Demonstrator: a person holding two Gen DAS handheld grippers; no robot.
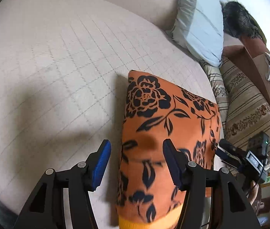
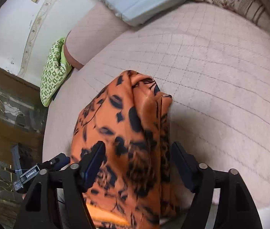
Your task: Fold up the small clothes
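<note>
The orange garment (image 1: 165, 126), a soft knit printed with black roses and leaves, lay folded into a long slab on the quilted, grid-stitched pink bedcover (image 1: 58, 61). The left gripper (image 1: 137, 154) stood with its ribbed blue pads apart, gripping nothing. The right gripper (image 2: 137, 158) likewise stood spread, the garment's rumpled folds beneath it, unclamped.

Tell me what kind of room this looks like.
Most likely a bedroom: a quilted bedspread covers a bed, a pale blue pillow lies at its far end, and an orange floral garment lies on it.
</note>
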